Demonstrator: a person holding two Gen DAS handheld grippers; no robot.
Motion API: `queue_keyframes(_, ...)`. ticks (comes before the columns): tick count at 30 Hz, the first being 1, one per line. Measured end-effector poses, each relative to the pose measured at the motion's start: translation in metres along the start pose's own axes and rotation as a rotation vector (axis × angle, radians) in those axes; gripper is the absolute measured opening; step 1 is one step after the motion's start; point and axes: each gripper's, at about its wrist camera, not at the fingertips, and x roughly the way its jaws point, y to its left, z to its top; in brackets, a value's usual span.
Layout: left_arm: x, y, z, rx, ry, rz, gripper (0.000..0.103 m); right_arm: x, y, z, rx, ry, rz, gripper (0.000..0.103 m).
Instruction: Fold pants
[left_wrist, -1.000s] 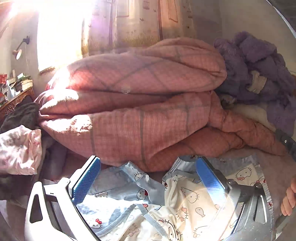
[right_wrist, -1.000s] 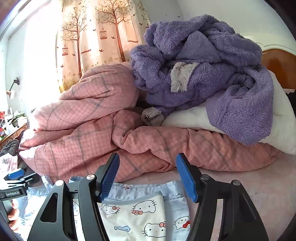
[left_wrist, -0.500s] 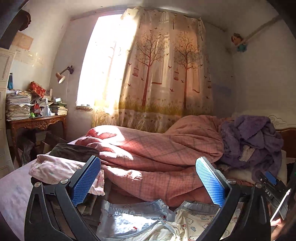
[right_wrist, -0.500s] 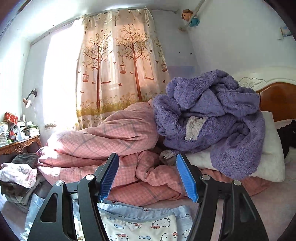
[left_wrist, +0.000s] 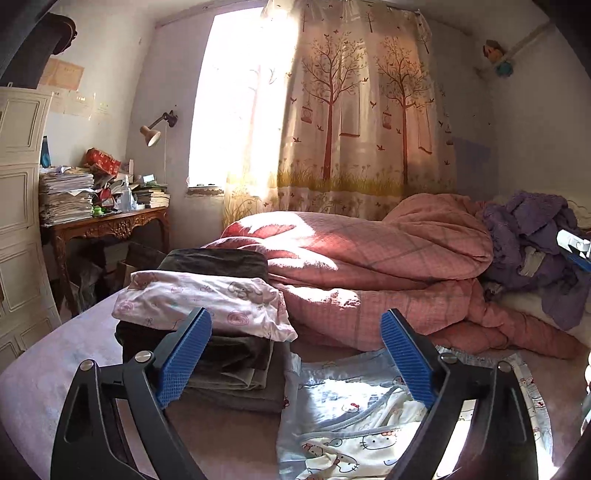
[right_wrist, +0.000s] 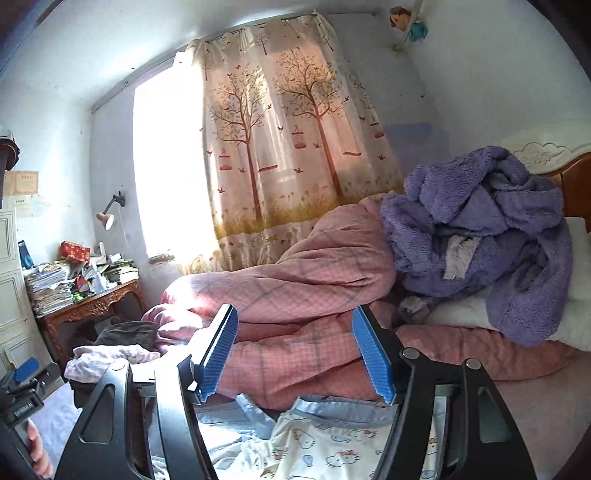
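Observation:
The pants, light blue and white with a cat print, lie folded on the pink bed sheet; the right wrist view shows them low in the picture. My left gripper hangs raised above and short of them, its jaws wide and closing, nothing between its blue pads. My right gripper is also lifted off the pants, jaws apart and empty. The left gripper's body and a hand show at the left edge of the right wrist view.
A stack of folded clothes, pink print over dark pieces, sits left of the pants. A rolled pink quilt and a purple fleece robe fill the back of the bed. A cluttered wooden desk stands by the window.
Both grippers rose and pulled back from the pants, so the room and window came into view. The left view swung left toward the clothes stack, and its jaws narrowed slightly.

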Motion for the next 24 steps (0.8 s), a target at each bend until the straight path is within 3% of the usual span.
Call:
queue_keyframes(6, 0.016, 0.021, -0.015, 0.014, 0.018, 0.032, 0.087, 0.036, 0.064, 0.002, 0.018, 0.021, 0.076, 0.066)
queue_keyframes(8, 0.02, 0.029, -0.025, 0.035, 0.011, 0.038, 0.081, 0.051, 0.078, -0.009, 0.021, 0.063, 0.126, 0.066)
queue_keyframes(10, 0.024, 0.033, -0.036, 0.039, 0.006, 0.006, 0.079, 0.069, 0.087, -0.028, -0.012, 0.106, 0.124, 0.066)
queue_keyframes(12, 0.03, 0.037, -0.047, 0.001, 0.02, -0.028, 0.079, 0.088, 0.094, -0.051, -0.09, 0.152, 0.089, 0.057)
queue_keyframes(14, 0.037, 0.038, -0.057, -0.017, 0.055, -0.038, 0.079, 0.113, 0.098, -0.074, -0.161, 0.242, 0.062, 0.053)
queue_keyframes(17, 0.051, 0.037, -0.072, -0.01, 0.117, -0.023, 0.077, 0.152, 0.1, -0.109, -0.237, 0.443, 0.121, 0.047)
queue_keyframes(20, 0.065, 0.039, -0.082, -0.015, 0.173, -0.031, 0.07, 0.178, 0.101, -0.144, -0.301, 0.563, 0.163, 0.046)
queue_keyframes(24, 0.071, 0.033, -0.093, -0.03, 0.204, -0.136, 0.065, 0.205, 0.096, -0.182, -0.342, 0.695, 0.15, 0.045)
